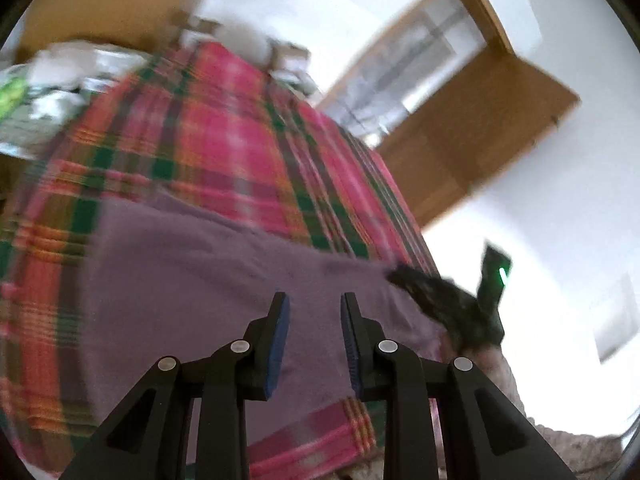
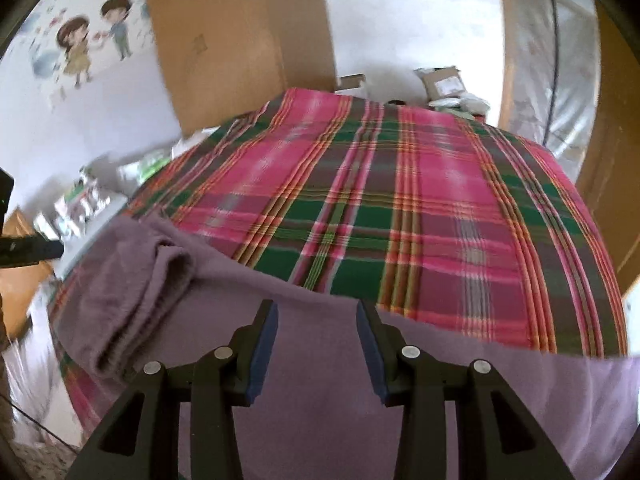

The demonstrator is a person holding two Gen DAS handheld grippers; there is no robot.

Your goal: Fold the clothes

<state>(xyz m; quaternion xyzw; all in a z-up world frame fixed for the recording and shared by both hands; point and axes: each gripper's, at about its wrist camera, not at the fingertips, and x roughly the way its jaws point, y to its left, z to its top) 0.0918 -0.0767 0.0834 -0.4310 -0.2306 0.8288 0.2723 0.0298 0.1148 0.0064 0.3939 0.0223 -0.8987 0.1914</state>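
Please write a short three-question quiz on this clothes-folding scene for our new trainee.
1. True or false: the left gripper is clamped shut on the purple garment.
2. What does the garment lie on? A) a bare wooden table B) a pink and green plaid blanket C) a white towel
3. In the right wrist view, on which side of the right gripper does the garment's bunched, rolled part sit?

Key
1. False: its jaws stand apart with nothing between them.
2. B
3. On the left of the picture; the cloth to the right lies flat.
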